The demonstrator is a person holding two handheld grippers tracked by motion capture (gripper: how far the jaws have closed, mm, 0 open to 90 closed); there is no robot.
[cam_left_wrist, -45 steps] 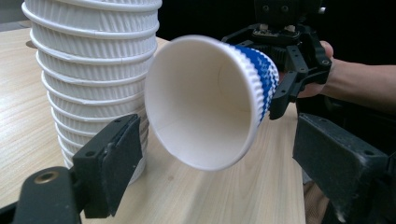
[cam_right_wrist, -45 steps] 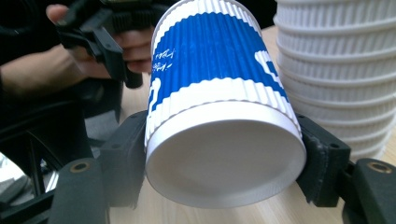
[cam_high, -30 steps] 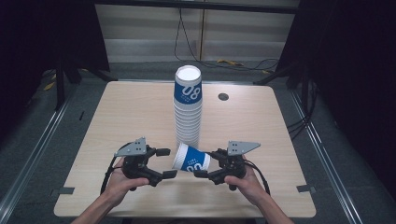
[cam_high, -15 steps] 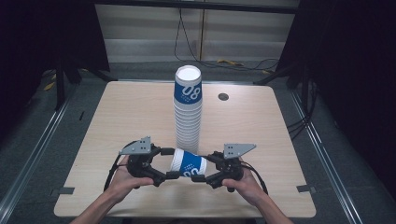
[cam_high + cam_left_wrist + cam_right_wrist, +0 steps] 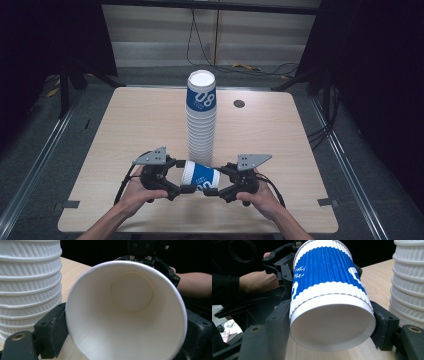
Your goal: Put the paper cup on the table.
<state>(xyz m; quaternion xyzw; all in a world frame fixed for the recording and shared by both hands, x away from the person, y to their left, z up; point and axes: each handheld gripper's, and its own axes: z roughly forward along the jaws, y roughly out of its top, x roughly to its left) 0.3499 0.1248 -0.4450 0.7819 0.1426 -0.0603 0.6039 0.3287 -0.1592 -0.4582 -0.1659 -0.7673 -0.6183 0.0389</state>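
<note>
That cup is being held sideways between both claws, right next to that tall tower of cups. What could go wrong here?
The paper cup is thin, so both grippers, left gripper and right gripper, squeezing its ends could crush it. The cup stack stands tall just behind; a bump might topple it.

L gripper (image 5: 181, 181) & R gripper (image 5: 218, 184) facing, jaws clamped, hands low.

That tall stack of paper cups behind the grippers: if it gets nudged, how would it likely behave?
The cup stack is tall and narrow on the table, so it would probably tip rather than slide. As nested paper it is likely light. Its ribbed walls should offer grip, not slipperiness.
</note>
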